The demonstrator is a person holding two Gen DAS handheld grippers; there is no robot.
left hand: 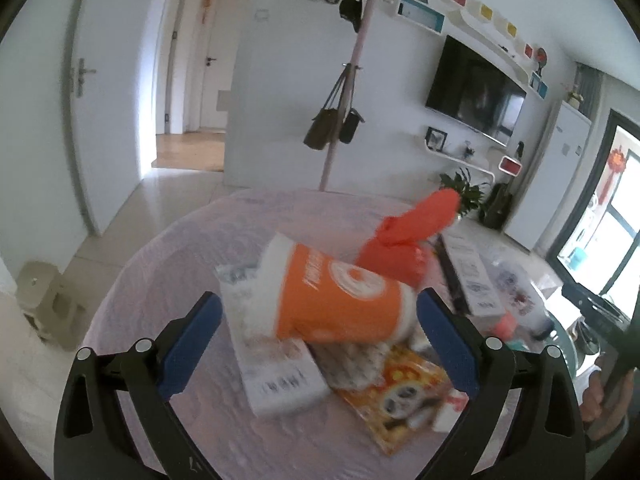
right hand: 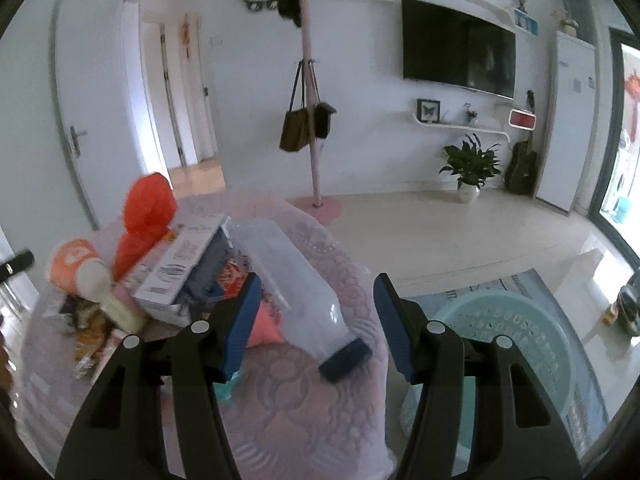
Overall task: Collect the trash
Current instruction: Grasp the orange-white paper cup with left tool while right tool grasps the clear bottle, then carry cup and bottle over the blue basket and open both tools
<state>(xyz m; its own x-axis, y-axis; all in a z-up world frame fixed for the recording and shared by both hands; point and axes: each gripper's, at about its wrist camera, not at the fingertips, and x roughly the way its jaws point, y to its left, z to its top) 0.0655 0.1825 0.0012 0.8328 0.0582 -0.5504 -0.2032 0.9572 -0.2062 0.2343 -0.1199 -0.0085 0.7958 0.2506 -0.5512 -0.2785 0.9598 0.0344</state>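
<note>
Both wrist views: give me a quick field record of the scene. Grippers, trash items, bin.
left hand-held gripper: open, orange cup lying between its fingers, no contact visible
right hand-held gripper: open, over clear plastic bottle
bottle: on its side, dark cap toward camera
pile: red plastic bag, white carton, snack wrapper
surface: table with pink cloth
bin: light blue basket on the floor, right of table

Upper right of my view hangs a black flat television (right hand: 458, 50); a pale pink coat stand (right hand: 310, 92) carrying brown bags (right hand: 294, 130) stands centre, a green potted plant (right hand: 472, 166) right.
</note>
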